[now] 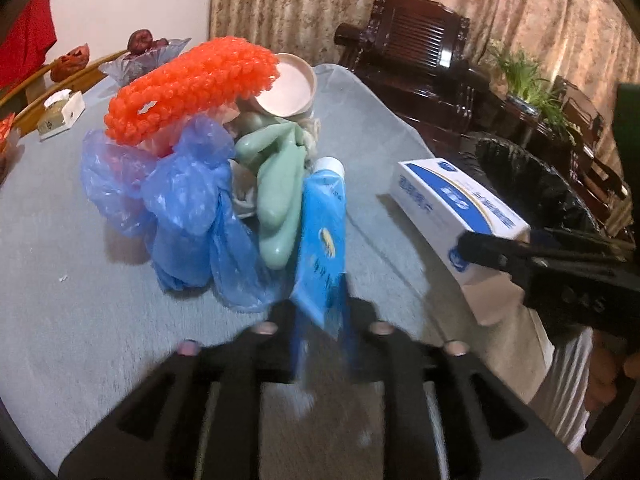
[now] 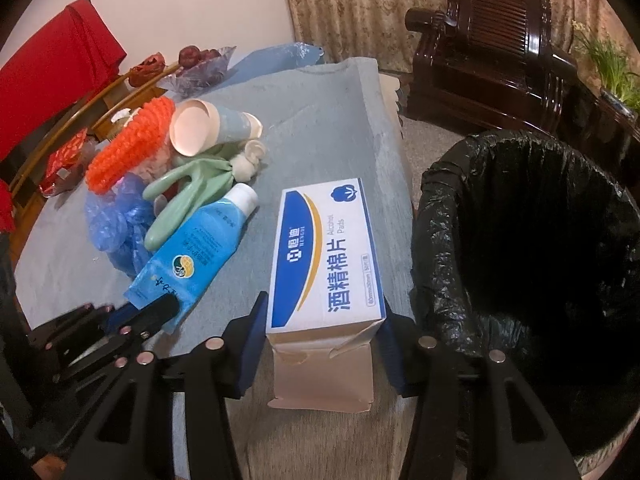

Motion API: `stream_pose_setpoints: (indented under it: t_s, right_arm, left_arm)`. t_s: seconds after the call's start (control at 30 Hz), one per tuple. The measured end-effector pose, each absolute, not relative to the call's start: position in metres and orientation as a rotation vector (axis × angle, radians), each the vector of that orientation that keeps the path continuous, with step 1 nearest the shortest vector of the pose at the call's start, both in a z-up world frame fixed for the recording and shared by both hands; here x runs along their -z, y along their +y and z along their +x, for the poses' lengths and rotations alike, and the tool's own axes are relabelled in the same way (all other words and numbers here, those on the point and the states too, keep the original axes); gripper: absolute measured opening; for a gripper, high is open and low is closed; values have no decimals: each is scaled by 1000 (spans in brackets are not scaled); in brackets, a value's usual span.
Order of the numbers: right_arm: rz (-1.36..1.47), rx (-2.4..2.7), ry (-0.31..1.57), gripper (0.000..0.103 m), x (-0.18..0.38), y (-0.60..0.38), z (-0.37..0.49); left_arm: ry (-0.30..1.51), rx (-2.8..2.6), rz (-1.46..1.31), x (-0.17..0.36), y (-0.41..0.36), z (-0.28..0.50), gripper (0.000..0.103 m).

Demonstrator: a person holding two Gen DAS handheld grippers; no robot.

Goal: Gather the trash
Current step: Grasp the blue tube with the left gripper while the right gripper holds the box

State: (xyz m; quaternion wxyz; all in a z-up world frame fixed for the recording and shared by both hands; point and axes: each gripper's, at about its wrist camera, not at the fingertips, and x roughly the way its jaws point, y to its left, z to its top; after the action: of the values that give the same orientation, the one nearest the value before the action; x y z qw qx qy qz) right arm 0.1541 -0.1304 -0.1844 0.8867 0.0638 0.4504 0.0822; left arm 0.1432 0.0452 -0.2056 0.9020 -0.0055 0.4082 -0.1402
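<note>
Right now we have the right gripper (image 2: 320, 344) clamped on the alcohol pads box (image 2: 324, 256), beside the black-lined bin (image 2: 500, 240). Our left gripper (image 1: 318, 320) straddles the blue tube (image 1: 320, 240) (blurred, so grip is unclear; the jaws look parted). If slack, the tube could slip onto the table (image 1: 80, 280).

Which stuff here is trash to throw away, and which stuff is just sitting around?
For the trash job:
- alcohol pad box, in the right gripper
- blue tube, between the left gripper fingers
- blue plastic bag
- green glove
- orange foam net
- paper cup
- lined trash bin

Just lying about:
- tissue box
- glass fruit dish
- dark wooden armchair
- potted plant
</note>
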Motion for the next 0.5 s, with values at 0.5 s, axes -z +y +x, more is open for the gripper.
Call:
stream_pose_setpoints:
  t_s: [0.5]
  right_arm:
    - [142,-176,897,50,167,-136,151]
  left_arm:
    - [812,339,-8,191,38,144,1]
